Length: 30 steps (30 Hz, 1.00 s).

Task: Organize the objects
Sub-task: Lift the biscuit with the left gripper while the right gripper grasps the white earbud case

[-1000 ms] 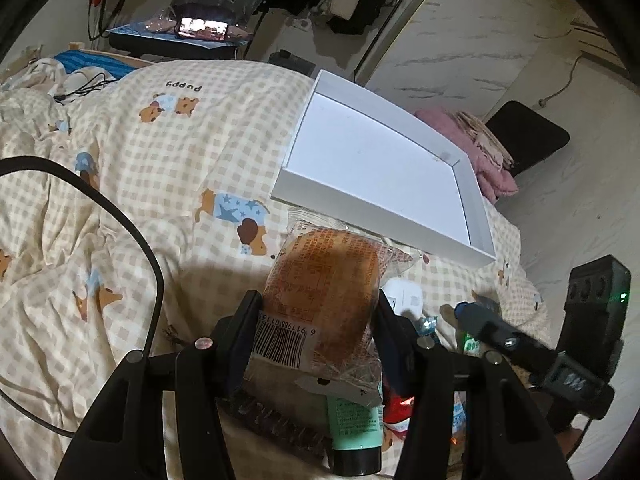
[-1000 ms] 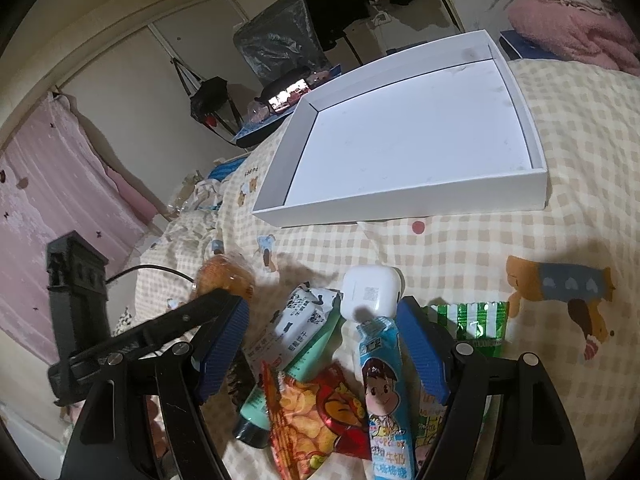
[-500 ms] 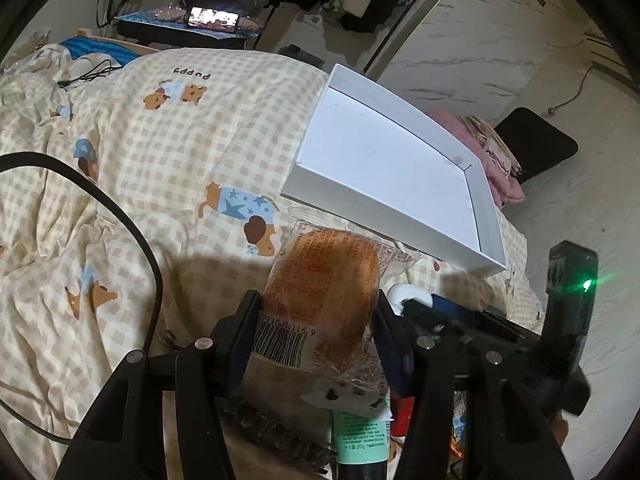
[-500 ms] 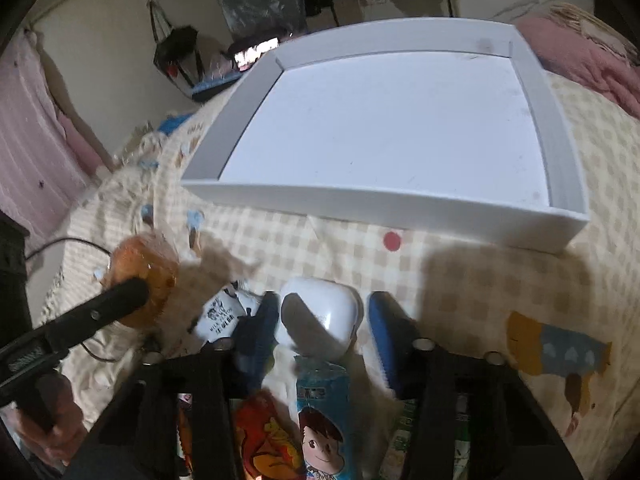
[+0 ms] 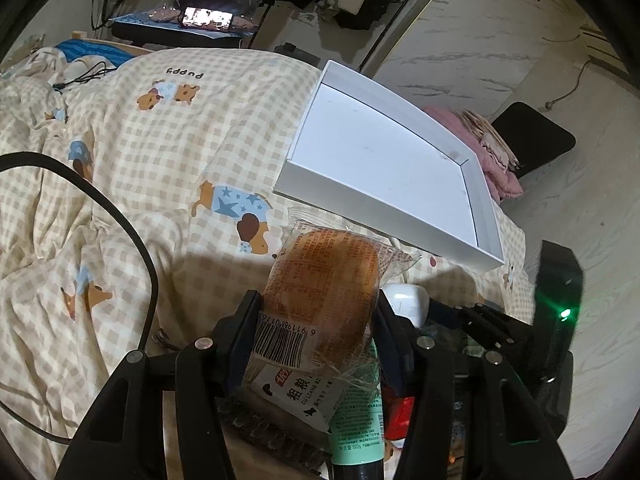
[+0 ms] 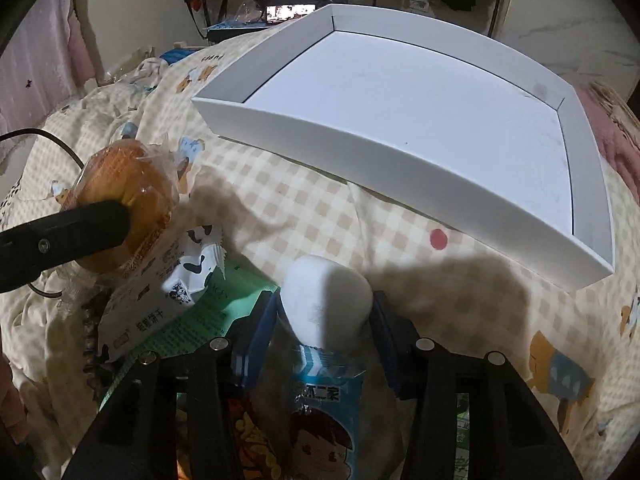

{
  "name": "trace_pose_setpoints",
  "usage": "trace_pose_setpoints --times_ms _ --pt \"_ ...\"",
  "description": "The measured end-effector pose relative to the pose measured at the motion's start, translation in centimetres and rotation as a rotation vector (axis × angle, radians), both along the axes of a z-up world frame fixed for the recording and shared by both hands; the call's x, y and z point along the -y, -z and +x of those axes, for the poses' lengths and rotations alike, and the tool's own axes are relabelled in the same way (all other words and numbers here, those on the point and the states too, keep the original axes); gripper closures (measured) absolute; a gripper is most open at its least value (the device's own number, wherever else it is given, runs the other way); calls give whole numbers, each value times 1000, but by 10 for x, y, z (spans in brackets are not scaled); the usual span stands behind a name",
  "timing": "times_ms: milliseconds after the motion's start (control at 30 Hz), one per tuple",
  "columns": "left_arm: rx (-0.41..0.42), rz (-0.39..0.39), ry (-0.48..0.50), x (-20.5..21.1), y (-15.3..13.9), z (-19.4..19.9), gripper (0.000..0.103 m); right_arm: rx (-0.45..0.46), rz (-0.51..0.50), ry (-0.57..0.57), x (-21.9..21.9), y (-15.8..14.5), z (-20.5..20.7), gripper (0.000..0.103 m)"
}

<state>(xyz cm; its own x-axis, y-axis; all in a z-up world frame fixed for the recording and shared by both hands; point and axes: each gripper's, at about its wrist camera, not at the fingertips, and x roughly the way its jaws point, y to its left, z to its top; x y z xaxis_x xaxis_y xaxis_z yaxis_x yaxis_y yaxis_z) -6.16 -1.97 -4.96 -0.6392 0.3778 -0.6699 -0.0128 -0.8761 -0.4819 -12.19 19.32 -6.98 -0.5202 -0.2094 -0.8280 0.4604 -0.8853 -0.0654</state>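
- The wrapped bun (image 5: 320,288) sits clamped between the two fingers of the left gripper (image 5: 316,316), lifted above the pile of snacks on the checked bedspread (image 5: 132,184); its barcode end faces the camera.
- The white earbud case (image 6: 326,300) lies between the fingers of the right gripper (image 6: 324,320), whose jaws have just been closing; both pads press on its sides. It rests at the near edge of the snack pile, in front of the tray.
- The white tray (image 6: 320,144) lies on the bedspread just beyond both grippers, nothing inside it.
- Under and beside the grippers lie a green tube (image 5: 356,428), a blue snack packet with a cartoon child (image 6: 324,428), a red and orange snack bag (image 6: 256,444) and a white biscuit packet with cow patches (image 6: 160,300).
- A black cable (image 5: 100,208) curves across the bedspread at the left.
- Pink cloth (image 5: 492,156) is heaped past the tray's far corner.
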Motion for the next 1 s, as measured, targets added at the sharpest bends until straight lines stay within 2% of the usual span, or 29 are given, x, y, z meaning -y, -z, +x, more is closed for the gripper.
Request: trace_pose_setpoints --times_ms 67,133,167,267,433,700,933,1000 --pt "-3 0 -1 0 0 0 45 -9 -80 22 -10 -8 1 57" --pt "-2 2 -1 0 0 0 45 -28 -154 42 -20 -18 1 62" --pt "-2 0 -2 0 -1 1 45 -38 -210 55 -29 -26 1 78" --pt "-1 1 -1 0 -1 1 45 -10 -335 69 -44 -32 0 80" --pt "4 1 5 -1 -1 1 45 41 -310 47 -37 -19 -3 80" --pt "9 0 6 -1 0 0 45 1 -236 20 -29 -14 0 80" --pt "10 6 -9 2 1 -1 45 -3 -255 36 -33 -16 2 80" --pt "8 13 -14 4 0 0 45 0 -336 53 -43 -21 2 80"
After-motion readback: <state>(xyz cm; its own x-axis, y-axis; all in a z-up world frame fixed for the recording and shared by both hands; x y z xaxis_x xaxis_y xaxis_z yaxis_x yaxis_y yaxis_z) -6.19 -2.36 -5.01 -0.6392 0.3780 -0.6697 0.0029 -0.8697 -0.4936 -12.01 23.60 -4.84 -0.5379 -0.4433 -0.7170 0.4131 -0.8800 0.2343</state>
